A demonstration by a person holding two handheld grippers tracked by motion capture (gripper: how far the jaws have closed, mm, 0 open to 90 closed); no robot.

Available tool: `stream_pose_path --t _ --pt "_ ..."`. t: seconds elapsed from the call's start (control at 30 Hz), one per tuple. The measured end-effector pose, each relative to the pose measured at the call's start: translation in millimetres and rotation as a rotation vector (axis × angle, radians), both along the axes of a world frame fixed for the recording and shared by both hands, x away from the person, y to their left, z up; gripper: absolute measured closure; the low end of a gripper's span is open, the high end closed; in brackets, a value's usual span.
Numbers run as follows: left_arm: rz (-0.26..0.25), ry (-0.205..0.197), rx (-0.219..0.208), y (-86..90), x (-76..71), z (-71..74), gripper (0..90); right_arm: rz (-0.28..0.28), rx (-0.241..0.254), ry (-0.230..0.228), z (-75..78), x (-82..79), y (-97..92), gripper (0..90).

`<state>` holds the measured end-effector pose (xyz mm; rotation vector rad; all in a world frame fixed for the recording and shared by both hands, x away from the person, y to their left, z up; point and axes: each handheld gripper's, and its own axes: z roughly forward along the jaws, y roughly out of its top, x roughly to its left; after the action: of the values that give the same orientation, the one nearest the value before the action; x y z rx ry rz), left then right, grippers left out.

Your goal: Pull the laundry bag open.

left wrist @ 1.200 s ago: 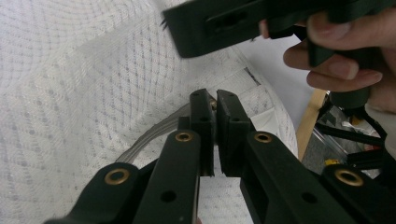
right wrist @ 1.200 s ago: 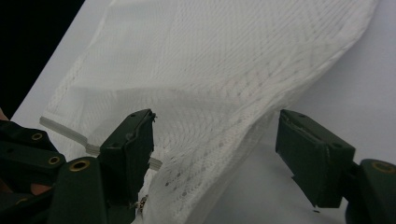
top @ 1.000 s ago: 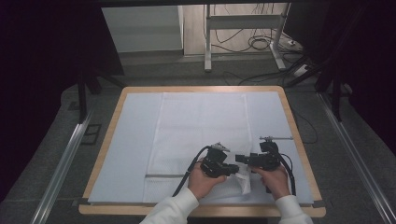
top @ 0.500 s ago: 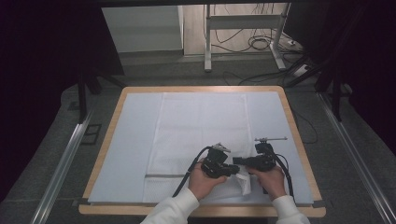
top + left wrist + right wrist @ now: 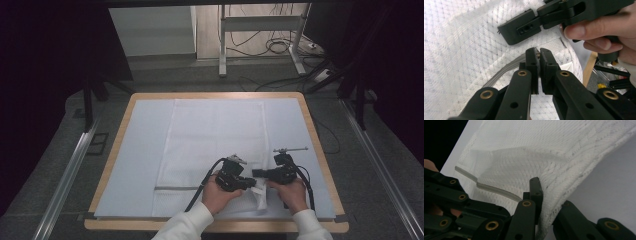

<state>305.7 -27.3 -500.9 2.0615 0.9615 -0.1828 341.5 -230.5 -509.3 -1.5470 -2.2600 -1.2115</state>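
A white towel (image 5: 215,145) lies spread flat on the light blue sheet (image 5: 142,150) that covers the tabletop (image 5: 320,150). Its near right corner is bunched up and lifted off the sheet, right in front of the person, and both grippers are at that corner.

The left gripper (image 5: 248,183) is pinched shut on the towel. In the left gripper view its two black jaws are pressed together with the white cloth and its grey stripe (image 5: 506,70) running into them. It has not changed since a second ago, and the left hand (image 5: 220,192) has stayed where it was.

The right gripper (image 5: 257,173) is the one that changed. A second ago it sat a little apart from the left one, with its jaws wide. Now it points sideways at the left gripper and nearly touches it, and its jaws have just been closing on the edge of the towel. In the right gripper view the cloth edge goes down between the two jaws and is squeezed there, so this gripper is now clamped on the towel too. The right hand (image 5: 290,192) rests near the front edge of the tabletop.

The rest of the towel looks the same as before, smooth and flat toward the far side.
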Motion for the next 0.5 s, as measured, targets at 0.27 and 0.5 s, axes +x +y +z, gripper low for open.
stream_pose_path --t 0.27,0.5 --pt "0.008 0.008 -0.007 4.0 0.3 -2.3 86.8 0.02 -0.001 -0.012 1.7 -1.6 -1.0 88.4" --pt "0.004 0.02 -0.006 5.3 1.8 -6.8 86.7 0.023 -0.003 -0.015 2.3 -2.9 -0.3 88.4"
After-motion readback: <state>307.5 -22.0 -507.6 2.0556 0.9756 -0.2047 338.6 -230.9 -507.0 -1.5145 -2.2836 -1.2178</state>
